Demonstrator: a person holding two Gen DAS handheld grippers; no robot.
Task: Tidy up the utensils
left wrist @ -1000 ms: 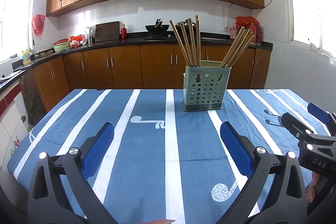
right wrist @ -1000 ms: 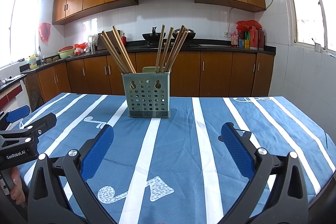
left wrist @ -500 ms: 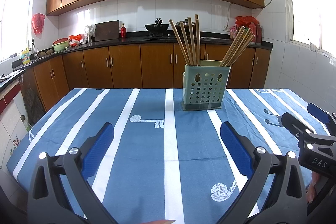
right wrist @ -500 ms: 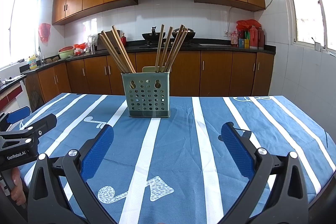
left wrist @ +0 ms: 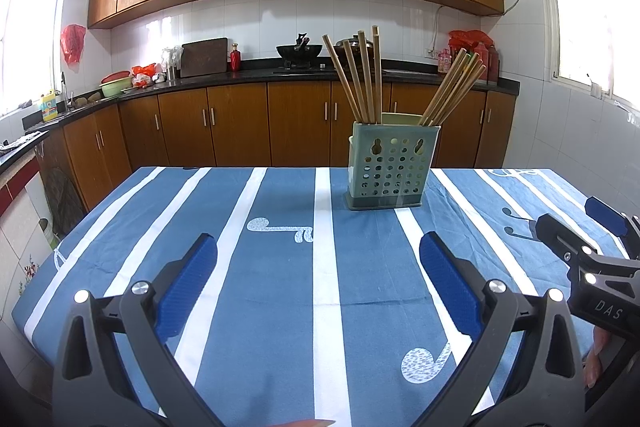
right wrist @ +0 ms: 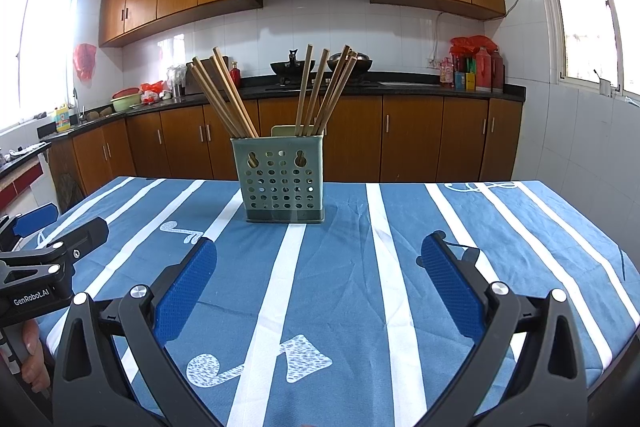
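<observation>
A pale green perforated utensil holder [left wrist: 390, 167] [right wrist: 283, 179] stands upright on the far half of the blue striped tablecloth [left wrist: 280, 267] [right wrist: 360, 267]. Two bunches of wooden chopsticks [left wrist: 358, 79] [right wrist: 224, 95] lean out of it, one to each side. My left gripper [left wrist: 318, 255] hovers low over the near part of the cloth, open, with nothing between its blue pads. My right gripper [right wrist: 318, 259] is likewise open and empty, well short of the holder. Each gripper shows at the edge of the other's view: the right gripper [left wrist: 572, 223] and the left gripper [right wrist: 60, 223].
The table ends at a far edge just behind the holder. Beyond it run brown kitchen cabinets [left wrist: 240, 127], a dark counter with a wok [left wrist: 299, 49] and bottles [right wrist: 476, 67]. A person's hand [right wrist: 32, 355] holds the left gripper's handle.
Nothing has visibly changed; both grippers stay open and hardly shift.
</observation>
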